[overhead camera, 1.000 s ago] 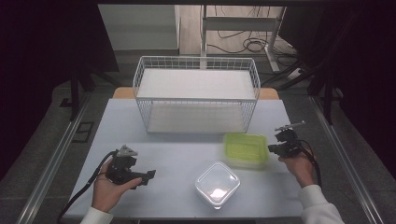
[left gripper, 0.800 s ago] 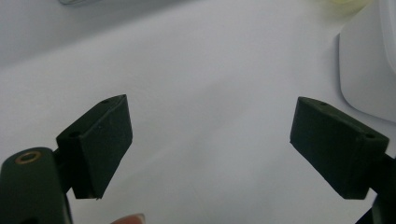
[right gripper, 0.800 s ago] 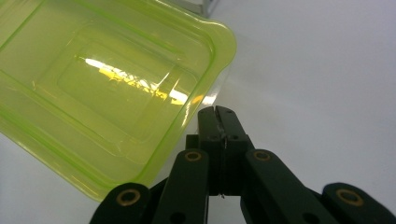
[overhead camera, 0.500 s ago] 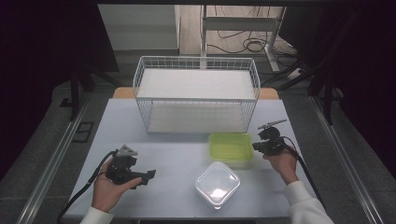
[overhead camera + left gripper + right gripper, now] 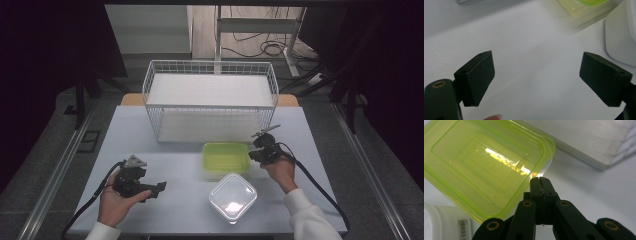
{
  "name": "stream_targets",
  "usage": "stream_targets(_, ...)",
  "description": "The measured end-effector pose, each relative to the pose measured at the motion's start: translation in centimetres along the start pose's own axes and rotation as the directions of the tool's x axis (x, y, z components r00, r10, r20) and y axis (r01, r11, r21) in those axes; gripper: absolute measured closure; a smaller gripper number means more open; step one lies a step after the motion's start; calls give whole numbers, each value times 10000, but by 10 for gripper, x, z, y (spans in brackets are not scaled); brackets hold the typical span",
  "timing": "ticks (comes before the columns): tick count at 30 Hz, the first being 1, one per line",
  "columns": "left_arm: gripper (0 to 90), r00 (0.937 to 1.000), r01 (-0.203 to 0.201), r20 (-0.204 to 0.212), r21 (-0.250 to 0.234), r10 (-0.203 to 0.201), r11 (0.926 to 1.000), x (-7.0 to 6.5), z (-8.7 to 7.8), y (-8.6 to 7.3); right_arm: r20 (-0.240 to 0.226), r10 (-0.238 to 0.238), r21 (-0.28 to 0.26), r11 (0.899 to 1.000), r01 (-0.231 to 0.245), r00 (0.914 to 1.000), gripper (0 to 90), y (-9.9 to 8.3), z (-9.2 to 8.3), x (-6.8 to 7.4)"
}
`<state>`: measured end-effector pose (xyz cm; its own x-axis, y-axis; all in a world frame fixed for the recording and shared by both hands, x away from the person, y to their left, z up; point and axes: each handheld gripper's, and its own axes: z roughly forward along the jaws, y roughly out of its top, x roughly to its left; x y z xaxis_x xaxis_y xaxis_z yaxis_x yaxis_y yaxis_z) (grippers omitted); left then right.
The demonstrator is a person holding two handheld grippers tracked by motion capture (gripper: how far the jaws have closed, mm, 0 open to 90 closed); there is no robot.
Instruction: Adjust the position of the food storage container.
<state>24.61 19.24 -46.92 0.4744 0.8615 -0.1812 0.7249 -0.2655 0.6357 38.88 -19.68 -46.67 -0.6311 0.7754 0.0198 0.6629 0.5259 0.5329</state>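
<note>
The right gripper (image 5: 256, 151) has its fingers (image 5: 541, 185) pressed together on the right rim of the green container (image 5: 226, 157), which sits on the counter (image 5: 185, 135) just in front of the wire basket (image 5: 210, 100) and just beyond the clear lidded box (image 5: 232, 196). The left gripper (image 5: 159, 188) rests at the near left, fingers (image 5: 477, 75) wide apart with bare counter between them. Compared with a second ago, the right gripper and the green container are farther left — the left gripper is where it was.
</note>
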Motion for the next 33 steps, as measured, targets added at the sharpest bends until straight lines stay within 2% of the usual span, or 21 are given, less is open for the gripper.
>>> stream_targets(3,127,10000,1,-4,-1,-1,10000,0,0,0,10,-140,49,9999,140,9999,892,5,3,5)
stream_targets(4,127,10000,4,0,-5,-4,10000,0,0,0,-151,-159,27,9999,159,9998,892,8,6,10)
stream_targets(11,127,10000,-21,-5,10,21,10000,1,0,0,-372,-251,-47,9997,249,9990,892,15,12,20)
stream_targets(16,127,10000,-70,-8,51,70,10000,1,1,0,-477,-183,-103,9998,178,9987,892,14,14,19)
stream_targets(20,129,10000,45,62,-69,-44,10000,1,2,1,-627,-230,-244,9995,215,9978,892,14,12,19)
stream_targets(23,131,9999,134,50,-217,-133,9997,2,1,2,-394,-289,-536,9982,268,9988,892,12,3,20)
stream_targets(24,134,9999,169,25,-277,-169,9995,2,1,2,-377,-337,-777,9965,307,9987,892,10,-7,19)
stream_targets(26,134,9999,156,-41,-353,-157,9993,3,-1,2,-360,-386,-924,9951,351,9986,892,7,-12,19)
stream_targets(27,135,9998,152,-128,-404,-158,9991,2,-2,1,-383,-450,-1225,9917,400,9983,891,2,-24,19)
stream_targets(28,135,9998,152,-128,-404,-158,9991,2,-2,1,-383,-450,-1225,9917,400,9983,891,2,-24,19)
stream_targets(29,135,9998,135,-156,-423,-142,9990,2,-3,0,-495,-312,-1506,9883,234,9983,891,-8,-35,19)
stream_targets(30,135,9997,136,-177,-442,-144,9989,1,-3,-1,-495,-312,-1506,9883,234,9983,891,-8,-35,19)
stream_targets(31,134,9997,88,-221,-421,-98,9991,0,-4,-2,-620,-288,-1758,9843,175,9977,891,-18,-44,19)
stream_targets(33,134,9995,50,-303,-391,-62,9992,-1,-5,-4,-652,-247,-1744,9846,130,9976,891,-21,-45,19)
